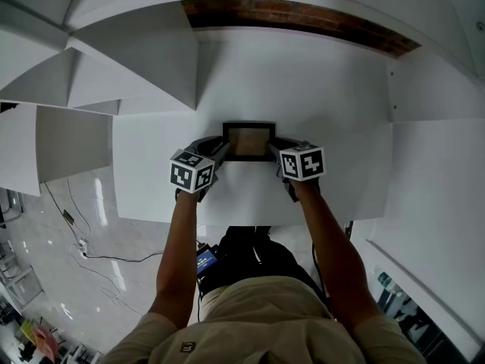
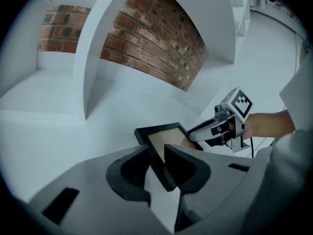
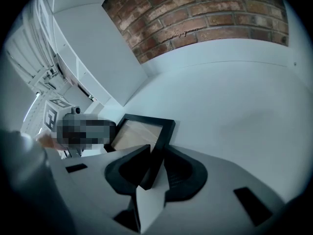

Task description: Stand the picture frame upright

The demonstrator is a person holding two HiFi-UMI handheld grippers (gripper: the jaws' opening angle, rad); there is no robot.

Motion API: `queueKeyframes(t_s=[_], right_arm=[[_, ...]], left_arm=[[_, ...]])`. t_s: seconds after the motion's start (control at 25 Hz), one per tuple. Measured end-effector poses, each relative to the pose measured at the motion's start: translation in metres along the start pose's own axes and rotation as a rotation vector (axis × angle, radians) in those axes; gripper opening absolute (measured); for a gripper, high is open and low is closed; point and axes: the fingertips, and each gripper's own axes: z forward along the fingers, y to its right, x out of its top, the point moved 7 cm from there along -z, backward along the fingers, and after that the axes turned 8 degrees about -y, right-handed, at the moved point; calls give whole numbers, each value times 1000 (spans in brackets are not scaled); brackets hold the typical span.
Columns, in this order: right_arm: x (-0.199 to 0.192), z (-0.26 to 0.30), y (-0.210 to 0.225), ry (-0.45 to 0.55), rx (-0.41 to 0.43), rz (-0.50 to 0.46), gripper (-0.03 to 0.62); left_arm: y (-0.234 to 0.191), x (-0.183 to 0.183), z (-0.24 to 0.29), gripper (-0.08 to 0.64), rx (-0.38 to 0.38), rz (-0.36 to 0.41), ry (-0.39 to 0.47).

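Nearest the head camera, a beige shirt [image 1: 258, 317] is seen at the lower edge, and two bare forearms are stretched forward from it over the front of a white worktop [image 1: 326, 97]. To the left of the forearms a glossy floor [image 1: 53, 279] is seen below, with a thin cable [image 1: 114, 258] lying on it.

A tool is held in each hand, each topped by a marker cube. The left tool [image 1: 220, 151] is closed on the left side of the picture frame [image 1: 248, 140]. In the left gripper view its jaws [image 2: 157, 154] are seen narrowed onto the black border, with the rail pinched between the two pads. The right tool [image 1: 275, 151] is closed on the opposite side in the same way. In the right gripper view the right-hand rail is seen clamped between that tool's jaws [image 3: 155, 155].

The picture frame is thus held between the two tools, over the middle of the worktop and near its front. Its tan face is turned up toward the head camera, so it is leaned back, not upright. Whether its lower edge rests on the worktop cannot be told.

Further off, white partitions [image 1: 144, 67] are seen rising at the left, and a brick wall [image 1: 303, 17] is seen behind the worktop.
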Motion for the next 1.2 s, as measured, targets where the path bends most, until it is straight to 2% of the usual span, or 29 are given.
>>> queueKeyframes(t_s=[0.12,0.24,0.48,0.6,0.68,0.84,0.96,1.2], right_arm=[[-6,-2,1,1,11,17,87],[-16,-6,0,13,41,58,89],[-42,-12,-2,65,142,181,95],[-51,-12,-7,81,198,209,104],[-55,-12,-11,75,235,183,107],[-61,-10,-23,-1,251,37,101],[-64,-8,-30,-30,254,-25,101],[-66,-7,-35,-58,291,-77,101]], left_arm=[[5,-2,-4,78,-17,-18,47],[15,3,-10,78,-31,-5,104],[34,15,-24,78,-78,2,226],[43,22,-31,78,-91,29,274],[49,28,-35,78,-106,46,315],[62,43,-41,78,-159,105,385],[72,50,-41,78,-164,180,380],[91,58,-39,77,-185,317,377]])
